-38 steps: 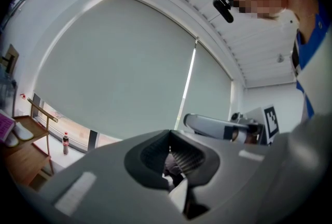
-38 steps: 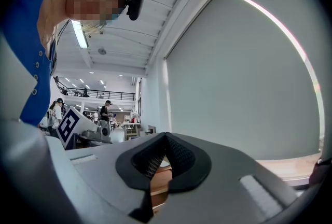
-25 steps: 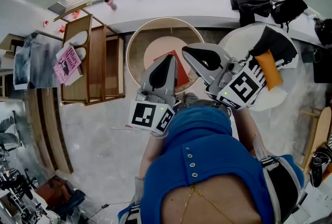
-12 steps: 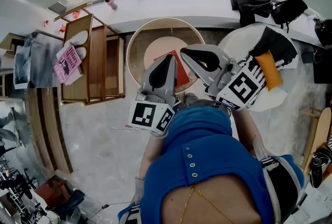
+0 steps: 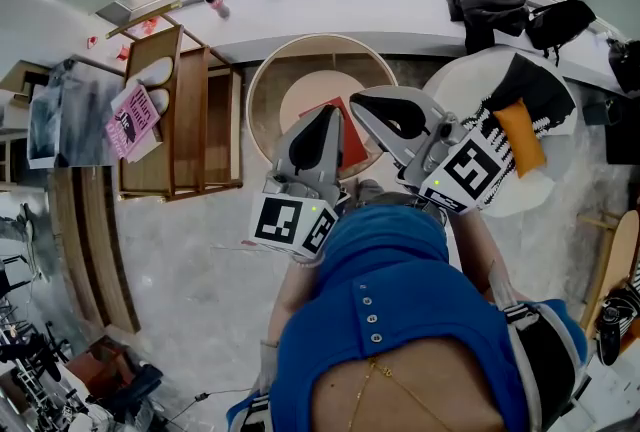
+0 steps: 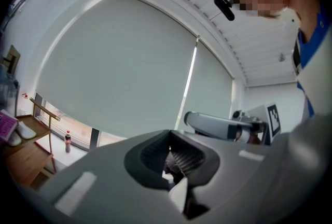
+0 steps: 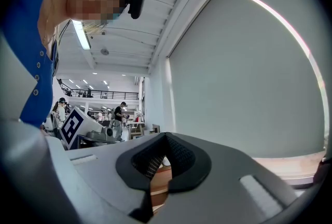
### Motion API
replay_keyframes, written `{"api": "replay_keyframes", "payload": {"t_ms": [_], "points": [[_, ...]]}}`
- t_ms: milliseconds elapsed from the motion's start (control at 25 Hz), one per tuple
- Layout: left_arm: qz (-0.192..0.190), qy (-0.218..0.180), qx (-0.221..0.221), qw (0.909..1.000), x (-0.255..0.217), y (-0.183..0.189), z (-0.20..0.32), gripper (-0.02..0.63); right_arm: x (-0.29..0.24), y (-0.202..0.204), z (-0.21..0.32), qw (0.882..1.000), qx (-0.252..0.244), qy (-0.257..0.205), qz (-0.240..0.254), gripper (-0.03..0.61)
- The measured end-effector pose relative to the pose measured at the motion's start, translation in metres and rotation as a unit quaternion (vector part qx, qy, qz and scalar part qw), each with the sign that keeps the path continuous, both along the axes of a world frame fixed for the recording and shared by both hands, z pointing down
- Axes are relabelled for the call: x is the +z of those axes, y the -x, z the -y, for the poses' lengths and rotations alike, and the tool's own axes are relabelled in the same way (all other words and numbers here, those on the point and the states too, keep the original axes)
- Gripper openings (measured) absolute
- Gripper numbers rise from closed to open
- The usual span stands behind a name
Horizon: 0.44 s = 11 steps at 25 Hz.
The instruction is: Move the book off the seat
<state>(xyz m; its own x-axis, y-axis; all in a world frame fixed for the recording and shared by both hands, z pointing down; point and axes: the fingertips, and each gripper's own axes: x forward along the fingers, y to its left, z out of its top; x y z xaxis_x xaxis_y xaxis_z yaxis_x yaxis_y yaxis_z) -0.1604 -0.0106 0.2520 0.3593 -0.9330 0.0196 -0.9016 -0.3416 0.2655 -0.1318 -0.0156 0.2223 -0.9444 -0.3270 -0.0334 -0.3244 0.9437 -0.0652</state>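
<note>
- My left tool [image 5: 325,125] has its jaws pressed together with nothing between them, and it points level above the round seat [image 5: 262,85].
- My right tool [image 5: 372,105] is closed and empty too, just beside the left one.
- The red book [image 5: 347,142] lies on the seat, showing between the two tools from the head view and partly hidden by them.

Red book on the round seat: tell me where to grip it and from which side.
Likely the book's far corner, approached from above: it lies flat on the seat, inside the raised rim, so only an edge offers a pinch.
</note>
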Motion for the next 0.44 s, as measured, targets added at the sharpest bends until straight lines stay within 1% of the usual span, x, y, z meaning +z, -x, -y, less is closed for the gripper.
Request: {"api": "replay_keyframes", "payload": {"t_ms": [440], "points": [[0.002,0.004,0.001,1.0,0.0014,0.0003,0.0013,0.002,0.0019,-0.0004,0.0037,1.0,-0.002,0.001,-0.007,0.0]]}}
